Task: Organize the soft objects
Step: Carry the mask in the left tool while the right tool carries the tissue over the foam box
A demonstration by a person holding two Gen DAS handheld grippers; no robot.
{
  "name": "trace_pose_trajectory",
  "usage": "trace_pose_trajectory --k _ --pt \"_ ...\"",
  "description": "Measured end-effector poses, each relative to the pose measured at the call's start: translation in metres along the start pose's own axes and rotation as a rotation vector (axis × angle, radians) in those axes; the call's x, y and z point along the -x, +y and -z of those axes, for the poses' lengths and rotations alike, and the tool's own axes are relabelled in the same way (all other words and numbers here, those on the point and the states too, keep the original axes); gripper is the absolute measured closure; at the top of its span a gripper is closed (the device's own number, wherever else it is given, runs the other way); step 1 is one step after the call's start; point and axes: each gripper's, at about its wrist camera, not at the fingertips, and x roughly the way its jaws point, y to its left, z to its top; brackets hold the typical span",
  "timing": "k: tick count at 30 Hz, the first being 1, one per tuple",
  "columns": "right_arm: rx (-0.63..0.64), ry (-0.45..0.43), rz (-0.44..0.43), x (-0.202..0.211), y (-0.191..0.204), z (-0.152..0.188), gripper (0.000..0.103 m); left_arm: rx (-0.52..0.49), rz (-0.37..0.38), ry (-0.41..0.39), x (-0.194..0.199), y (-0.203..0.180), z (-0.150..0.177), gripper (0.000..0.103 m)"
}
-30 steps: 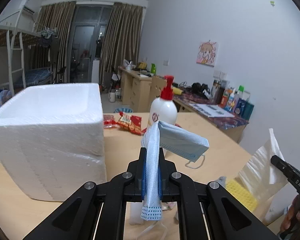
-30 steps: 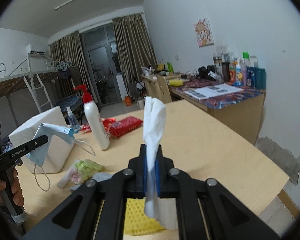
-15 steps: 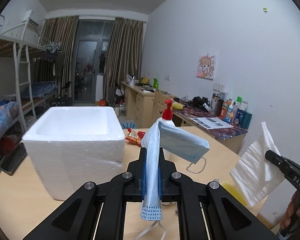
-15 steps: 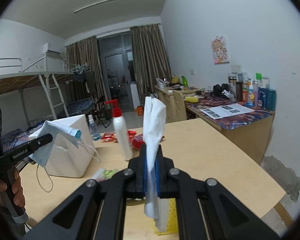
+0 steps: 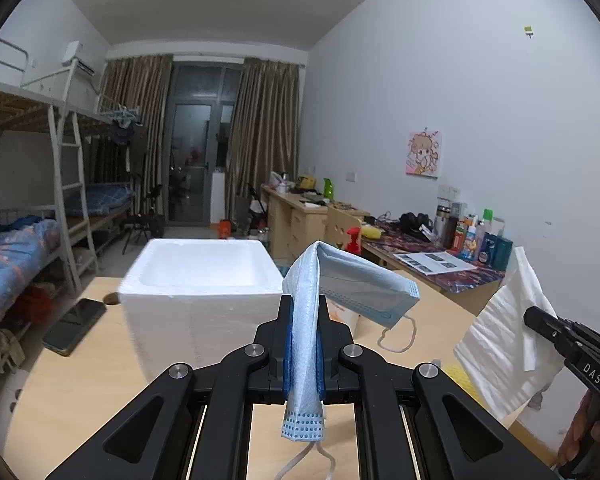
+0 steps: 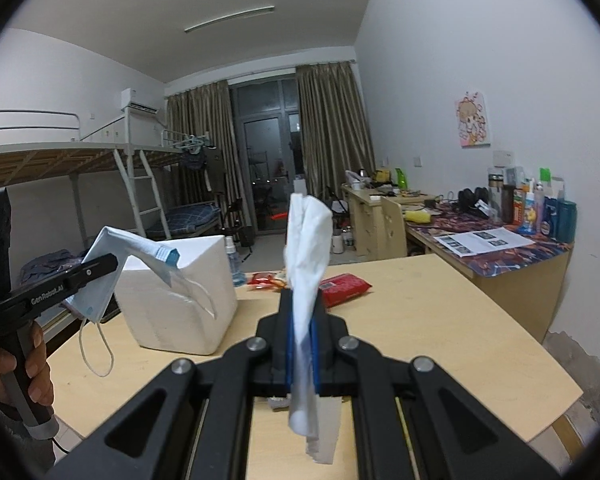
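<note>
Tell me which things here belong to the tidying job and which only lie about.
Job: mask in left gripper; tissue in right gripper; foam box.
Lying about: red packet, spray bottle, phone.

Ahead of left gripper [image 5: 302, 344]: foam box [image 5: 204, 276] directly in path, open top unobstructed from above. Phone [image 5: 74, 326] lies to its left on the table [image 5: 80, 384]. Ahead of right gripper [image 6: 301, 344]: bare tabletop to the right; red packet [image 6: 346, 288] and spray bottle [image 6: 232, 260] farther ahead.
</note>
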Motion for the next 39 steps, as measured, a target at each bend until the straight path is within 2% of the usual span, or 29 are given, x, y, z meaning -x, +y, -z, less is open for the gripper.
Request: trace_pose_trajectory --k 20,39 --pt "0.065 -0.016 -0.191 -0.002 0.053 0.002 0.093 -0.026 -0.180 -0.064 0.079 0.029 0.005 0.094" --pt "0.131 -0.009 -0.301 -0.007 0.105 0.006 0.093 0.013 -0.264 -0.071 0.112 0.064 0.018 0.094"
